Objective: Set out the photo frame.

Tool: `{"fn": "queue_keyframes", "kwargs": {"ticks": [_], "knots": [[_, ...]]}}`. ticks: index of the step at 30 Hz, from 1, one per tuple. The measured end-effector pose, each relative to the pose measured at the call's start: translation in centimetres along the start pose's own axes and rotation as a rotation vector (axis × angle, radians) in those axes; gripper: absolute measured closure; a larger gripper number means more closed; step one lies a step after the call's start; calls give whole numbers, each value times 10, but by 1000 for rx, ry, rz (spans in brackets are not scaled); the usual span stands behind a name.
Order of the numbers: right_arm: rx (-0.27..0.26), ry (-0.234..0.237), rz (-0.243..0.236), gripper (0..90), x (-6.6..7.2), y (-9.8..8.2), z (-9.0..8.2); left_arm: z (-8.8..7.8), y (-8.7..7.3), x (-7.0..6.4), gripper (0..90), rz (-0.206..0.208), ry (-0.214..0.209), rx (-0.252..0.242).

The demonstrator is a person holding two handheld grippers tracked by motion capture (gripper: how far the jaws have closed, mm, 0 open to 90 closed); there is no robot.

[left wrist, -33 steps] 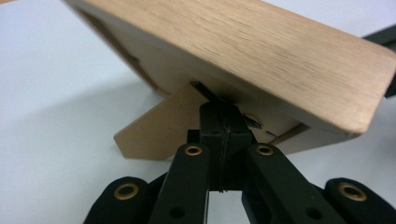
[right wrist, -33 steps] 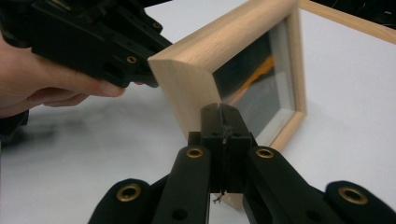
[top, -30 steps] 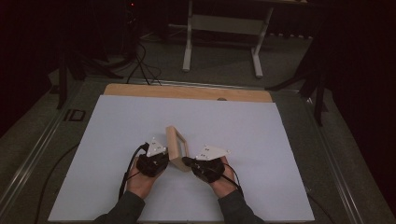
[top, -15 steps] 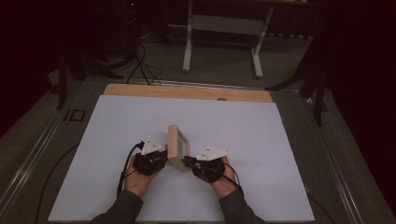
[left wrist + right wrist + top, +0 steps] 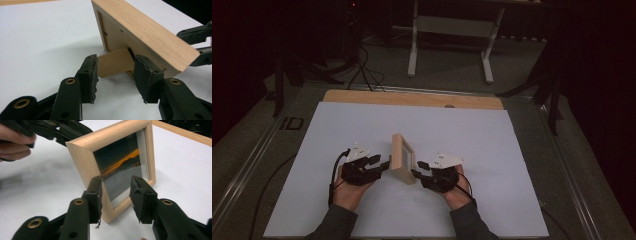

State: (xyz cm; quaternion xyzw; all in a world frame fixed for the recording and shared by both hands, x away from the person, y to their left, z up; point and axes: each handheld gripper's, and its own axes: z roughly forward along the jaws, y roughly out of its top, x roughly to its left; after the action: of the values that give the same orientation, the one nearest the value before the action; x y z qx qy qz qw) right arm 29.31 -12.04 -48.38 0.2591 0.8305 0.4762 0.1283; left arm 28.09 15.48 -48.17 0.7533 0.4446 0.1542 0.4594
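A small light-wood picture frame (image 5: 402, 157) stands upright on the white sheet, propped on its back stand (image 5: 115, 62). My left gripper (image 5: 382, 165) is just left of it, behind the frame's back (image 5: 142, 32). Its jaws have just been opening and now stand open, with the stand between them and no pad pressing on it. My right gripper (image 5: 416, 172) faces the glass front (image 5: 120, 165) from the right. Its jaws have also just been opening; the frame's lower corner (image 5: 110, 212) lies between them, untouched. In each gripper view, left (image 5: 116, 65) and right (image 5: 116, 182), the jaws are apart.
The white sheet (image 5: 492, 150) covers most of the table, with a wooden strip (image 5: 412, 98) along the far edge. Beyond are a dark floor, the legs of a white stand (image 5: 414, 45) and cables (image 5: 362, 65). Both hands rest near the front edge.
Both grippers have opened and let go of the frame, which now stands on its own. The left gripper has drawn back a little to the left.
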Motion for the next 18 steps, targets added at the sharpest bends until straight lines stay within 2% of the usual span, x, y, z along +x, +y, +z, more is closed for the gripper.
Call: {"fn": "queue_keyframes", "kwargs": {"ticks": [9, 18], "knots": [[0, -16, 20, 545, -7, -1, -5, -12, 6, -3, 485, 2, 5, -20], [2, -33, 40, 507, -13, -2, -8, -22, 13, -6, 462, -24, -5, -16]]}}
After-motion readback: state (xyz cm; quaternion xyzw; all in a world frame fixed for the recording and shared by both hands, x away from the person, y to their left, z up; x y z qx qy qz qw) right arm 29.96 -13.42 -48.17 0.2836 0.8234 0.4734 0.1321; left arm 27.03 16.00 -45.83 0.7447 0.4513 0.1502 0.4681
